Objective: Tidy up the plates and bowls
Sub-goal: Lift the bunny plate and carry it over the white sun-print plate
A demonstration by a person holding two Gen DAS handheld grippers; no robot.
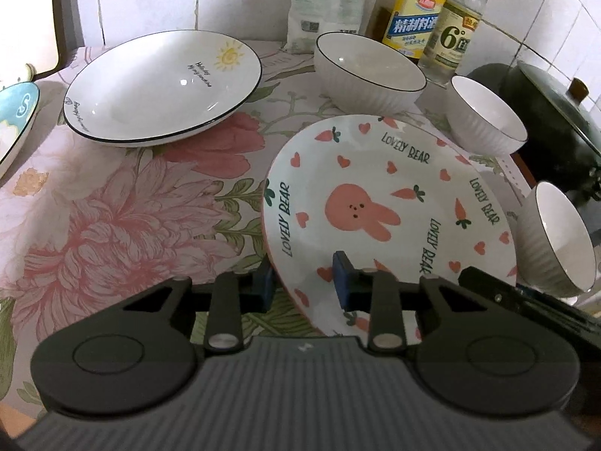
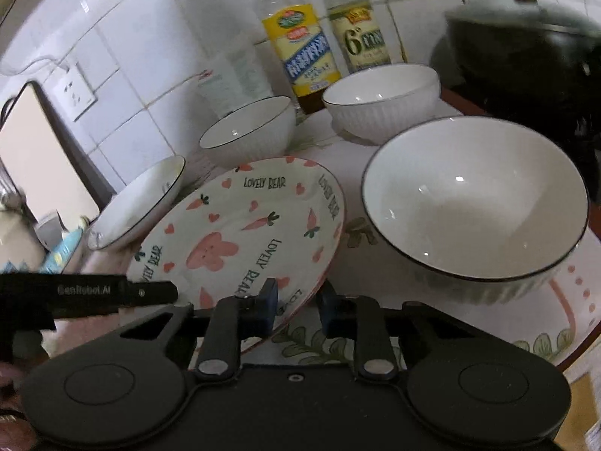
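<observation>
Around the bunny plate (image 1: 379, 203) both fingers pinch, bowls (image 1: 370, 69) crowd close.

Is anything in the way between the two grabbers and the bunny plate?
No. Both already have the bunny plate by its near rim: the left gripper and the right gripper each have one finger over the rim and one under it. Nothing sits between them and the plate. The white bowls stand beside it.
</observation>
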